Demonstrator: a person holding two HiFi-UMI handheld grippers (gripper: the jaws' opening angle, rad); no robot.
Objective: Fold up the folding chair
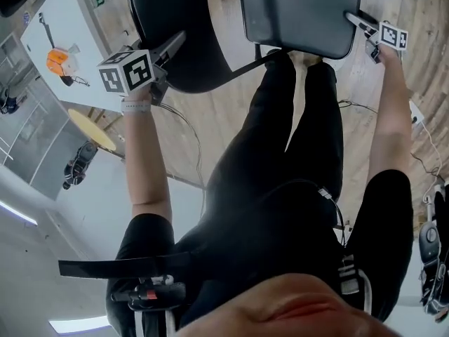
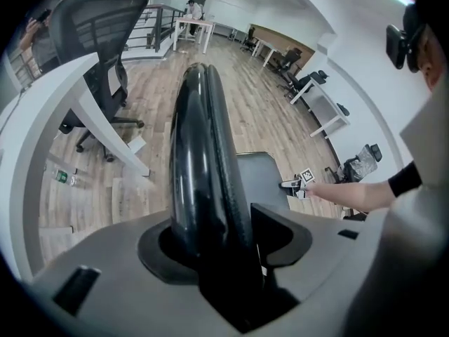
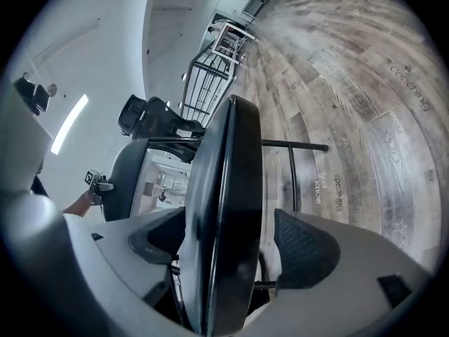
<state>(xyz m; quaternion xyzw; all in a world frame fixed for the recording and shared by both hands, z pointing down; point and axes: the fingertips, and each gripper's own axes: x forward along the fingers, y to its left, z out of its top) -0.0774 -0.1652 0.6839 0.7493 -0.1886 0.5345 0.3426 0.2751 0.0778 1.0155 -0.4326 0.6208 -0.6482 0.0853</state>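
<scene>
First, head view. A person in black clothing stands over a black folding chair [image 1: 245,67] on a pale wood-plank floor [image 1: 414,20]. The chair is just ahead of the legs and not folded, its seat facing up toward the camera. The left gripper [image 1: 175,46], marker cube uppermost, reaches to the near rim of the chair's rounded black plastic backrest [image 1: 179,12]. The right gripper [image 1: 356,22] sits at the right-hand corner of the flat dark grey rectangular seat [image 1: 298,9]. A white desk [image 1: 52,27] off to the left carries a small orange object [image 1: 62,62].

Next, left gripper view. The backrest rim runs edge-on up the middle, standing between the jaws. The jaws are spread wide. The right-hand pad [image 2: 280,230] lies against or just beside the rim, and a dark gap shows on the other side, so no clear clamping. Beyond lies the seat, with the right gripper at its far corner. A black mesh office chair [image 2: 98,34] stands by the desk at left.

Last, right gripper view. The seat is seen edge-on between the jaws, which stand wide apart. The textured dark pad [image 3: 305,248] is clear of the seat edge, with floor showing in the gap. The opposite pad is mostly hidden behind the seat. A thin black metal frame tube [image 3: 295,144] crosses beyond. The left gripper shows small at far left, by the backrest.
</scene>
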